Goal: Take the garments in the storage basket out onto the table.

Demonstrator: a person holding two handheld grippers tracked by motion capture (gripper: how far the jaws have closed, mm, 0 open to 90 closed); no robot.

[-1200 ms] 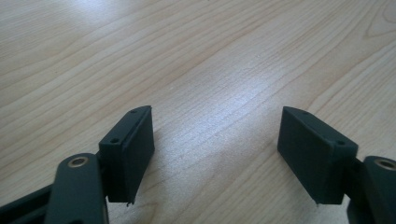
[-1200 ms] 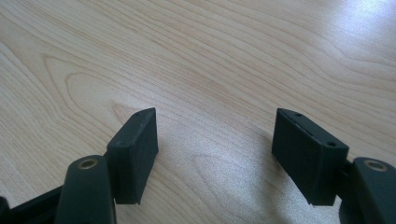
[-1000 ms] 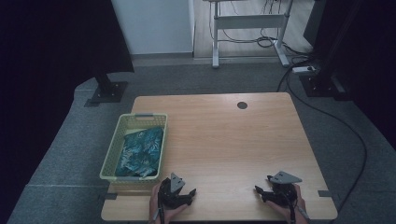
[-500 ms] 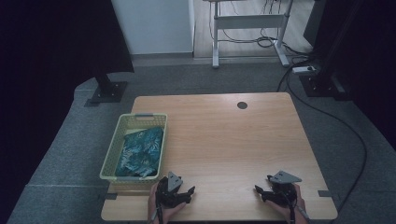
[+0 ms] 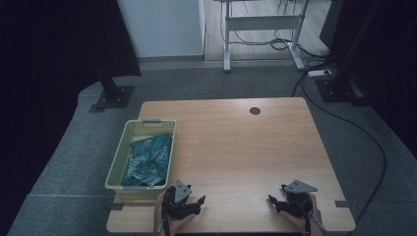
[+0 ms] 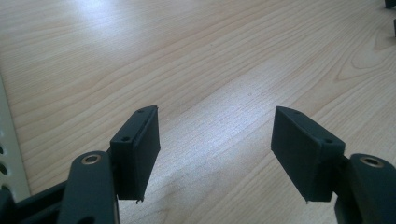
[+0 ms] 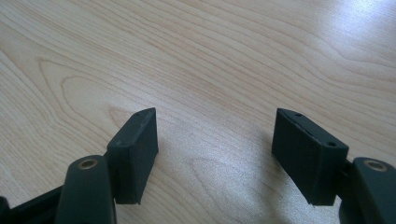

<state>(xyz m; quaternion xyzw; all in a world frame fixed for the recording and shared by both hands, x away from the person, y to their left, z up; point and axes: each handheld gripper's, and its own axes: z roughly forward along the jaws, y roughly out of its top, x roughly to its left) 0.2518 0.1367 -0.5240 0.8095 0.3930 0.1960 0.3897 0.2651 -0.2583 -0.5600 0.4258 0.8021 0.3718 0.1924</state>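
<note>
Cloth (image 5: 146,160), blue-green with a leaf print, lies folded inside the basket (image 5: 114,169), a pale green slotted crate at the table's left side. The cloth fills most of the basket floor; its long axis runs with the basket's, from the near edge away toward the far edge, tilted slightly rightward at the far end. Nothing else is seen in the basket. The basket's near short wall sits close to the table's front edge, and its left wall hangs near the table's left edge. Left gripper (image 5: 196,202) rests low at the front edge, just right of the basket's near corner, jaws spread wide with bare wood between them; in the left gripper view (image 6: 215,154) a strip of the basket wall (image 6: 6,154) shows at the far left. Right gripper (image 5: 273,200) sits near the front right corner, well apart from the left one, jaws likewise spread and holding nothing (image 7: 214,156). Table (image 5: 236,147), light wood, lies bare from the basket rightward and back to the far edge, where a round cable hole (image 5: 254,111) sits. Grey carpet surrounds the table.
</note>
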